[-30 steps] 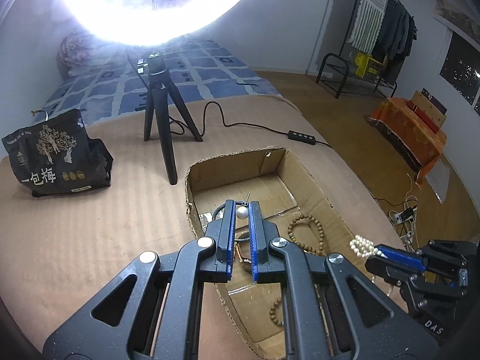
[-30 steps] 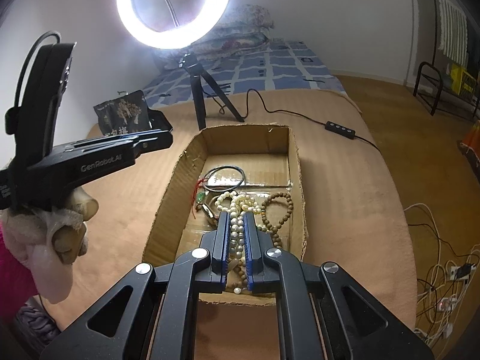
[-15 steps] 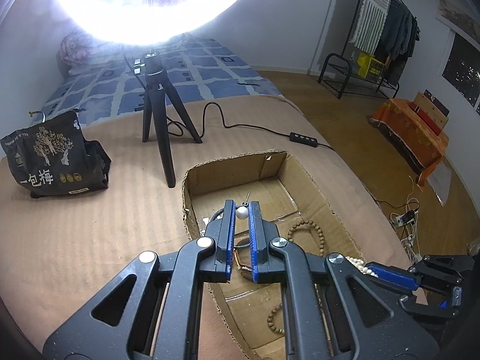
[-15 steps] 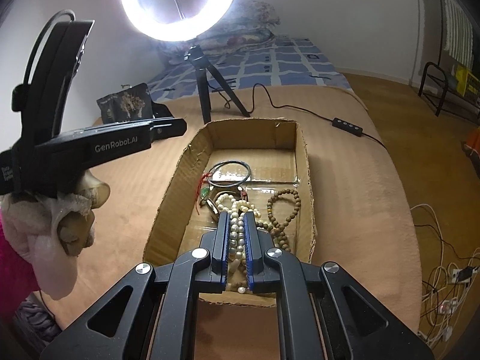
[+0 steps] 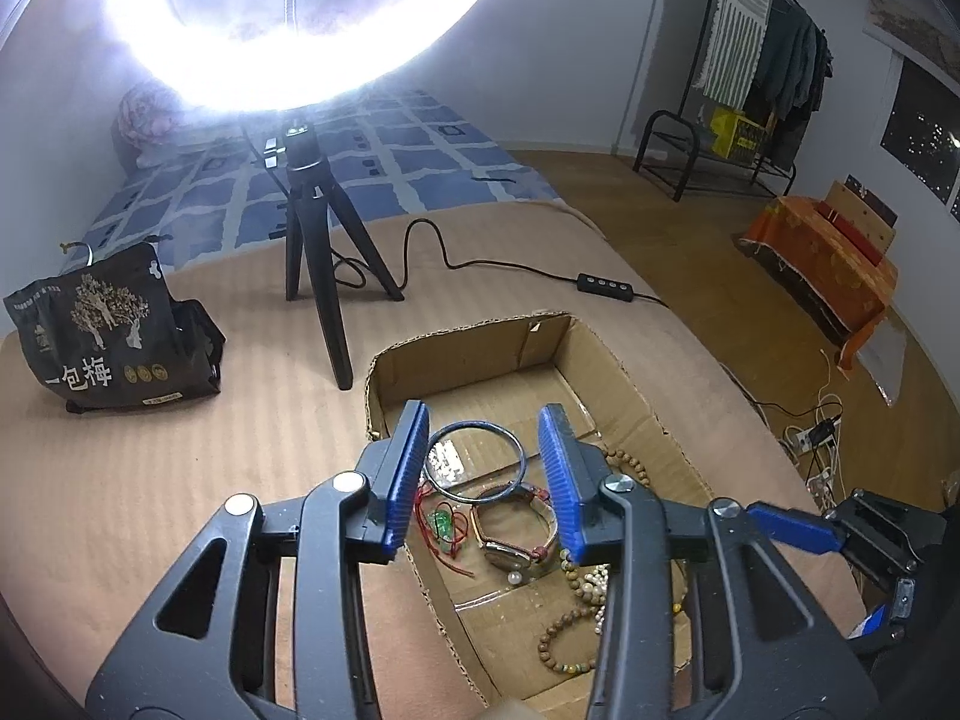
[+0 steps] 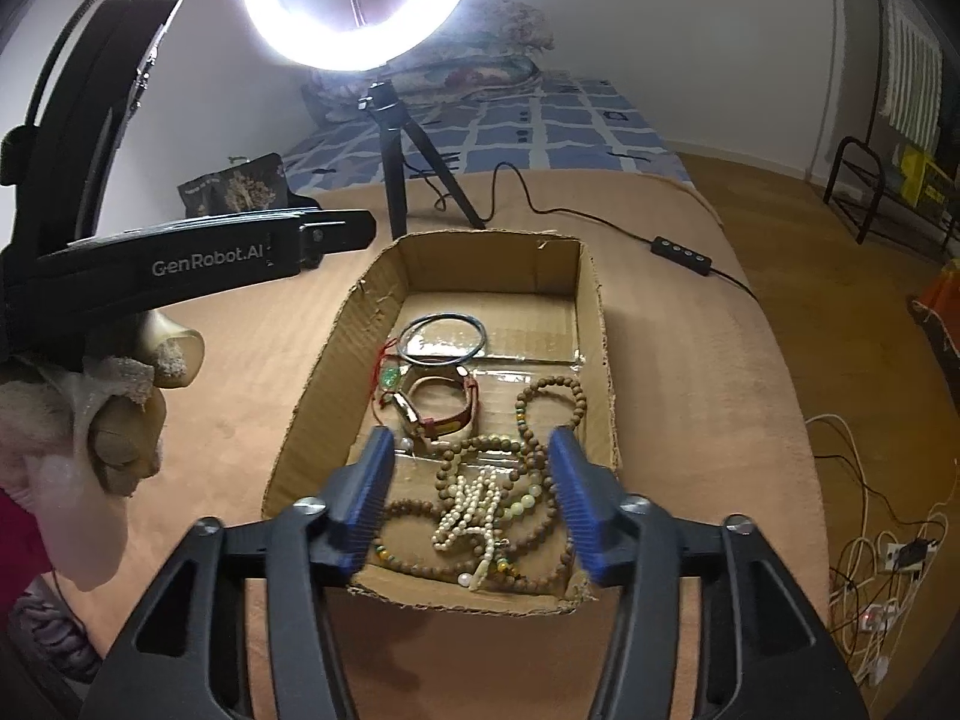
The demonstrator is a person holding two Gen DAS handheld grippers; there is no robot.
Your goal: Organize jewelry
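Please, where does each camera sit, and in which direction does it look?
Left wrist: sits on the left gripper, looks down into the cardboard box; the right gripper shows at its right.
Right wrist: sits on the right gripper, looks down at the pearl necklace; the gloved left hand shows at its left.
Both views share the box, blue bangle, watch and ring light; both jaws have just opened, holding nothing.
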